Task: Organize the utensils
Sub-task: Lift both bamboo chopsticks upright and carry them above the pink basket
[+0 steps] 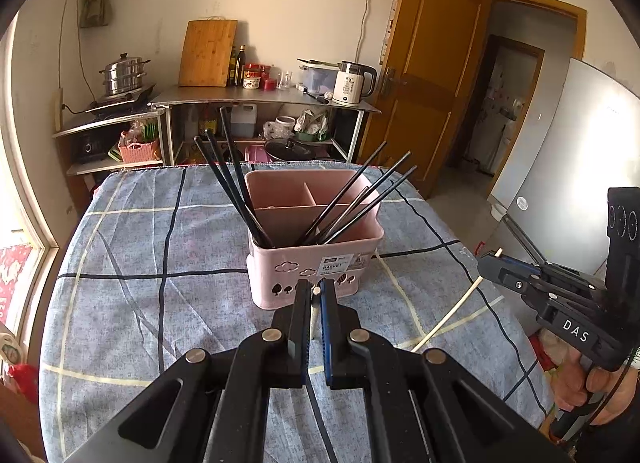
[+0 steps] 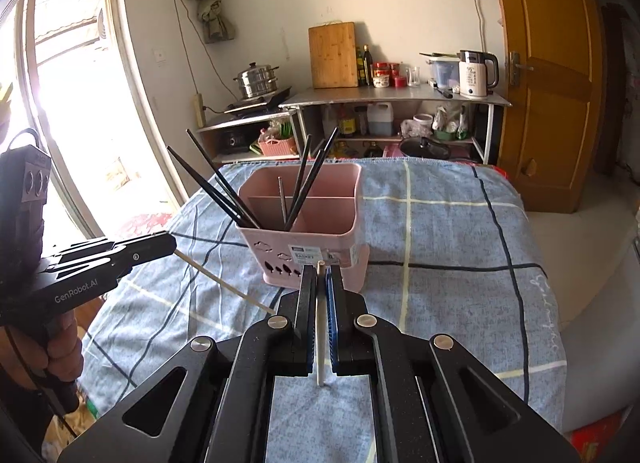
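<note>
A pink divided basket stands on the plaid-covered table, and several black chopsticks lean out of its front compartment. In the left wrist view my left gripper is shut on a pale chopstick, just in front of the basket. My right gripper is shut on another pale chopstick, also close before the basket. Each gripper shows in the other's view: the right gripper with its chopstick slanting down, the left gripper with its chopstick.
The blue checked cloth covers the table to its edges. Behind it stand steel shelves with a kettle, a cutting board and a steamer pot. A wooden door and a fridge are at the right. A person's hands hold both grippers.
</note>
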`<state>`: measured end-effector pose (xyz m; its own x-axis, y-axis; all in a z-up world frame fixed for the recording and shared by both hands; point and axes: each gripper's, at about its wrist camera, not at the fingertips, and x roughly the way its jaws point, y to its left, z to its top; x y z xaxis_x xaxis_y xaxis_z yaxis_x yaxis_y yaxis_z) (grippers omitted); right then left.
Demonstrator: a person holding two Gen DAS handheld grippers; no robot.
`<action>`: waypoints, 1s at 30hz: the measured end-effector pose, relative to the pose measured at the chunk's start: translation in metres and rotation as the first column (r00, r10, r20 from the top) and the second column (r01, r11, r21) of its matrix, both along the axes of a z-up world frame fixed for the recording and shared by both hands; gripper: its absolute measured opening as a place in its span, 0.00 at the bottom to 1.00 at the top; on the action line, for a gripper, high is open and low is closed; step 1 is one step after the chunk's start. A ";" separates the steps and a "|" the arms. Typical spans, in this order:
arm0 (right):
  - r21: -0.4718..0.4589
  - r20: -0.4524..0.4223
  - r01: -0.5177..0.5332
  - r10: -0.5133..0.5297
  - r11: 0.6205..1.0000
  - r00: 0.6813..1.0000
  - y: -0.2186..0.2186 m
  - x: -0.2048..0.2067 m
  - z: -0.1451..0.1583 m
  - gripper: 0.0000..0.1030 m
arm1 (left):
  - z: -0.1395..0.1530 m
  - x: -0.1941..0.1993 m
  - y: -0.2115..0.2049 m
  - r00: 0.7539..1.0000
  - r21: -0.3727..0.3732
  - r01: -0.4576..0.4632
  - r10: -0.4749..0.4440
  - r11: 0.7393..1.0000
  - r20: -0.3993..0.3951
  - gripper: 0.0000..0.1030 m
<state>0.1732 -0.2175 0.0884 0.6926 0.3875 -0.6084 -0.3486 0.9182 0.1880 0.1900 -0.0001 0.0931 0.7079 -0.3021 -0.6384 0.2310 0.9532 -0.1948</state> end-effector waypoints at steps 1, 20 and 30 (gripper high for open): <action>0.004 -0.002 -0.001 0.002 1.000 1.000 -0.001 -0.001 0.000 0.05 | 0.000 -0.001 0.000 1.000 -0.002 0.001 -0.001 1.000 -0.001 0.04; 0.040 0.056 -0.007 0.004 0.999 0.998 -0.002 -0.010 0.024 0.05 | 0.021 -0.018 0.006 1.000 -0.013 0.021 -0.021 1.000 0.016 0.04; 0.103 0.132 -0.022 0.008 0.994 0.991 0.012 0.003 0.060 0.05 | 0.069 -0.009 0.022 0.996 -0.038 -0.006 0.010 0.999 0.092 0.04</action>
<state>0.1757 -0.2051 0.1484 0.7572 0.4547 -0.4690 -0.3900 0.8906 0.2340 0.1807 0.0223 0.1617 0.7657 -0.3188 -0.5587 0.2418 0.9475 -0.2093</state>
